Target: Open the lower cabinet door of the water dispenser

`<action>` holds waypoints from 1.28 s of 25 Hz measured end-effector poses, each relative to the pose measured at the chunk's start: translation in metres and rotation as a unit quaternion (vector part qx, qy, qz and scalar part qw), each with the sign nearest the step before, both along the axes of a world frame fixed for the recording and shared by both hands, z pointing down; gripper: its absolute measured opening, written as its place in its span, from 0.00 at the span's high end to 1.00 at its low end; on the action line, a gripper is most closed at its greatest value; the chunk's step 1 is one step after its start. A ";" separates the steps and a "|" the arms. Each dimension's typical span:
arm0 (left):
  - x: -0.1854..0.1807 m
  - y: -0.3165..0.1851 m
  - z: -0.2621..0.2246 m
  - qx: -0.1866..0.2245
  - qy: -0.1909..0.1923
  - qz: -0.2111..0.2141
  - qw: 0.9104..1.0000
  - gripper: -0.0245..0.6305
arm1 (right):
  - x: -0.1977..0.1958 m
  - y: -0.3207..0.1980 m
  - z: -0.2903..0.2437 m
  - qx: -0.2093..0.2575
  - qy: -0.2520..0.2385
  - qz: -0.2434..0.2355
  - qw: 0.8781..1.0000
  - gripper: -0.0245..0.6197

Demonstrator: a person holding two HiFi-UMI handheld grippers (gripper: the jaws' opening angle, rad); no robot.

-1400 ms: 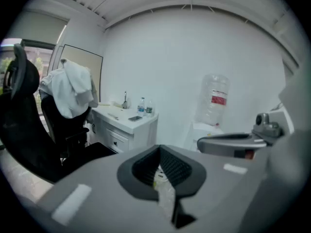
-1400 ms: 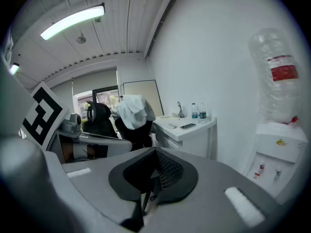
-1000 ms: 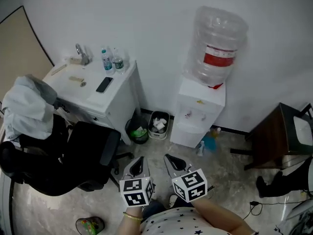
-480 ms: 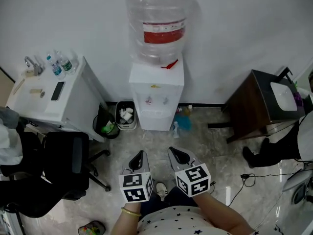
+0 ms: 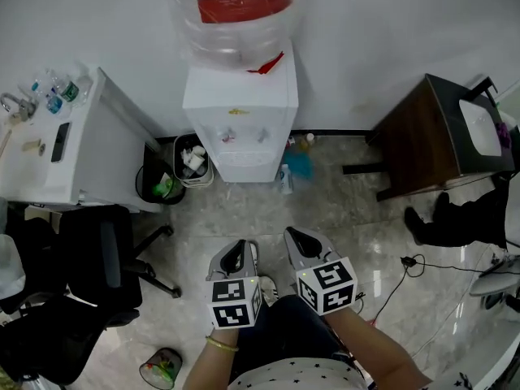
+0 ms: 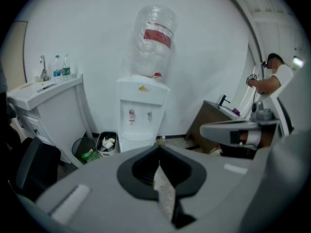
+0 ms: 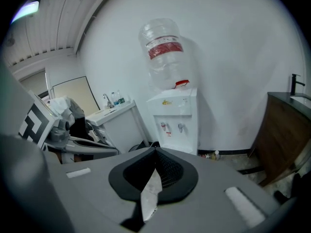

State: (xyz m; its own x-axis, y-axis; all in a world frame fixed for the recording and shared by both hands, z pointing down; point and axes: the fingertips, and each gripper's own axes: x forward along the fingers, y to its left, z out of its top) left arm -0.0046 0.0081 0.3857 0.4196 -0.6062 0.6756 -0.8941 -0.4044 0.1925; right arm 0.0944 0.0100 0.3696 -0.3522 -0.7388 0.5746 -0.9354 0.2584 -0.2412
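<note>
The white water dispenser (image 5: 240, 108) stands against the wall with a clear bottle (image 5: 236, 10) on top. Its front with two taps (image 6: 140, 115) faces me, and its lower cabinet door (image 6: 131, 141) is closed. Both grippers hang over the marble floor, well short of the dispenser and touching nothing. My left gripper (image 5: 236, 258) is shut and empty, its tips (image 6: 158, 148) meeting below the dispenser. My right gripper (image 5: 298, 239) is likewise shut and empty, its tips (image 7: 155, 149) meeting under the dispenser (image 7: 175, 118). The jaws hide part of the lower door in the right gripper view.
A white sink counter (image 5: 57, 149) stands left of the dispenser, with a white bin (image 5: 192, 159) and a black bin (image 5: 157, 187) between them. A black office chair (image 5: 93, 270) is at the left. A dark wooden table (image 5: 426, 136) and floor cables (image 5: 406, 262) are at the right.
Both grippers have come forward and lower toward the dispenser, which now sits nearer and centred ahead. The jaws stayed shut.
</note>
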 end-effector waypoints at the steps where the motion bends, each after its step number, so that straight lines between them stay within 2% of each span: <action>1: 0.002 -0.008 0.011 -0.007 -0.002 0.004 1.000 0.95 | 0.002 -0.009 0.011 -0.009 -0.002 0.004 1.000 0.97; 5: 0.004 -0.050 0.070 -0.030 -0.007 0.010 0.999 0.95 | 0.011 -0.060 0.072 -0.036 -0.003 0.020 0.999 0.97; 9: -0.003 -0.084 0.152 -0.055 -0.024 0.021 0.998 0.95 | 0.018 -0.114 0.163 -0.049 -0.013 0.038 0.998 0.97; 13: -0.006 -0.111 0.240 -0.080 -0.029 0.015 0.996 0.95 | 0.040 -0.162 0.274 -0.074 0.024 0.054 0.995 0.97; 16: -0.004 -0.125 0.301 -0.096 -0.035 0.028 0.994 0.95 | 0.054 -0.192 0.341 -0.088 0.030 0.059 0.994 0.97; 19: -0.001 -0.137 0.352 -0.106 -0.045 0.028 0.993 0.95 | 0.061 -0.217 0.388 -0.089 0.041 0.034 0.995 0.75; 22: 0.002 -0.147 0.388 -0.115 -0.042 0.022 0.992 0.95 | 0.072 -0.243 0.421 -0.081 0.048 0.027 0.995 0.58; 24: 0.004 -0.154 0.403 -0.116 -0.037 0.018 0.992 0.95 | 0.081 -0.262 0.435 -0.070 0.052 0.028 0.996 0.51; 28: 0.006 -0.161 0.419 -0.121 -0.023 0.010 0.992 0.95 | 0.086 -0.287 0.446 -0.054 0.086 -0.005 0.995 0.50; 30: 0.005 -0.162 0.423 -0.123 -0.019 0.005 0.992 0.95 | 0.082 -0.292 0.447 -0.046 0.095 -0.026 0.994 0.52; 32: 0.002 -0.162 0.425 -0.125 -0.024 0.002 0.992 0.95 | 0.080 -0.292 0.446 -0.043 0.095 -0.024 0.994 0.53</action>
State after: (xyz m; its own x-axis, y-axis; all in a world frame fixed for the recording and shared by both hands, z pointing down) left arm -0.0022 -0.1539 0.8109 0.3861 -0.4149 0.8239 -0.9029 -0.3528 0.2455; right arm 0.1744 -0.2819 0.8154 -0.2656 -0.6693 0.6939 -0.9531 0.2909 -0.0842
